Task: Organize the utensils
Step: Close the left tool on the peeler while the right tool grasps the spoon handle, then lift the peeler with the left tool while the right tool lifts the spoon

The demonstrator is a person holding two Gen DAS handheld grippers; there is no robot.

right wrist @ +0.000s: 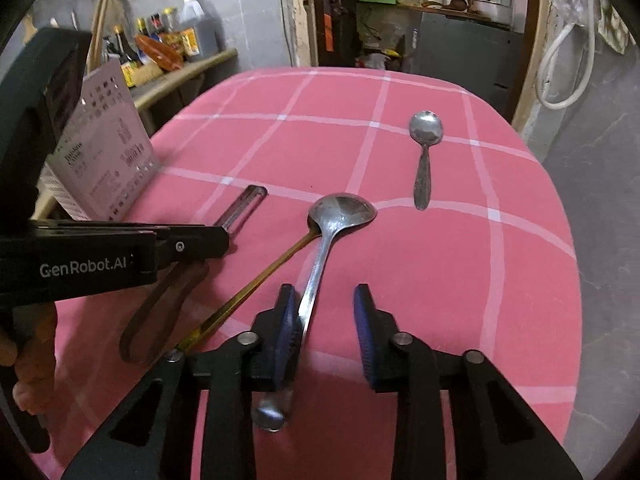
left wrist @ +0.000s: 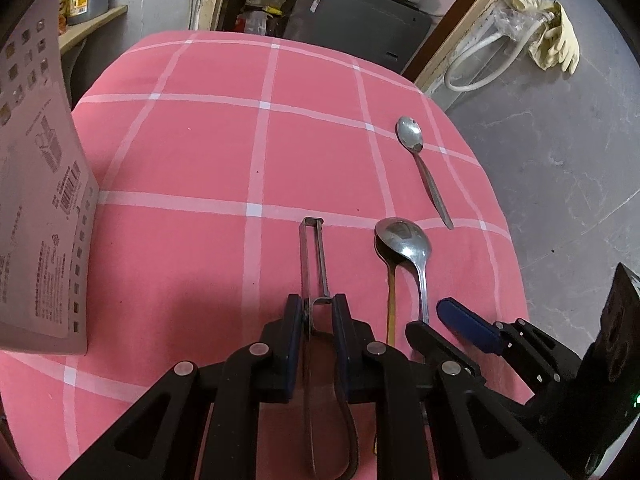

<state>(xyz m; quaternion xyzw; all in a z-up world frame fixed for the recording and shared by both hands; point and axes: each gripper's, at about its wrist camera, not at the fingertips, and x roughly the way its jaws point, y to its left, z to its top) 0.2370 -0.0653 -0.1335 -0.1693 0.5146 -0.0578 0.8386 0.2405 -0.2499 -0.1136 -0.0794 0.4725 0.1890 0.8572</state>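
Utensils lie side by side near your edge of the pink checked tablecloth (left wrist: 208,152): a peeler (left wrist: 314,256), a large spoon (right wrist: 340,216) resting over a gold-handled utensil (right wrist: 256,284), and a small spoon (right wrist: 425,148) well apart toward the far right. Your left gripper (left wrist: 316,312) is closed on the peeler's neck, apparently to carry it, while your right gripper (right wrist: 326,320) stands open with the large spoon's handle against its left pad, so that grasp is not yet made. Open cloth lies ahead; mind the printed card (left wrist: 44,200) standing at left and the table's right edge beside the small spoon.
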